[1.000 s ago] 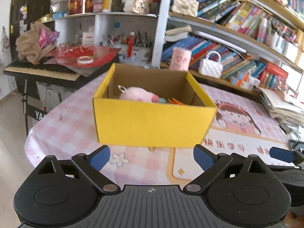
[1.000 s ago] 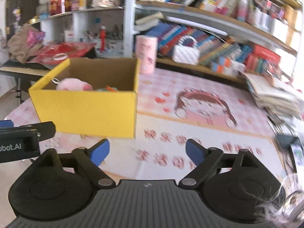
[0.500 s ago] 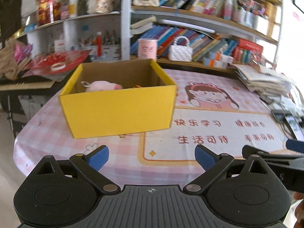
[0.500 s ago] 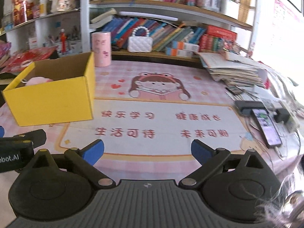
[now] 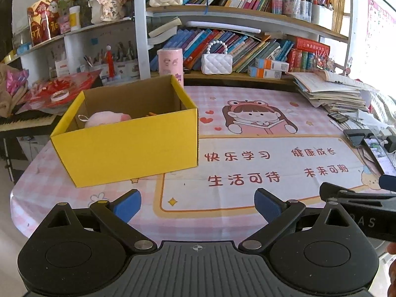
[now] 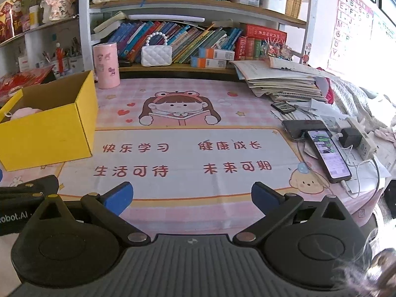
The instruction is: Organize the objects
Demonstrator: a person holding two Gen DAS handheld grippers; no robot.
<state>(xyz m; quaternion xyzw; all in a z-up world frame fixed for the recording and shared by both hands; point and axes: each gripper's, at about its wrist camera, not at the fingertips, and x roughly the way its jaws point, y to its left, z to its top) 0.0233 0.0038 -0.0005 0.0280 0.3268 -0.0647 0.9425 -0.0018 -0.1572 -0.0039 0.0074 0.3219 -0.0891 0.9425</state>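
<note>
A yellow cardboard box (image 5: 128, 146) stands open on the left of the pink table mat (image 5: 259, 163); in the right wrist view the box (image 6: 47, 133) sits at the far left. Inside lies a pink plush toy (image 5: 106, 119) with something orange beside it. My left gripper (image 5: 198, 204) is open over the table's near edge, short of the box, nothing between its blue pads. My right gripper (image 6: 191, 196) is opening, jaws wide and empty, over the mat's front. Its fingers show at the right of the left wrist view.
A pink cylinder (image 6: 107, 66) and a white quilted handbag (image 6: 156, 55) stand at the back by the bookshelves. A stack of papers (image 6: 279, 81), two phones (image 6: 326, 156) and a charger with cables crowd the table's right side. A keyboard with red wrapping lies left.
Both views have swung to the right: the box has slid toward the left of each frame and the table's right side has come into sight. The right jaws stand wider.
</note>
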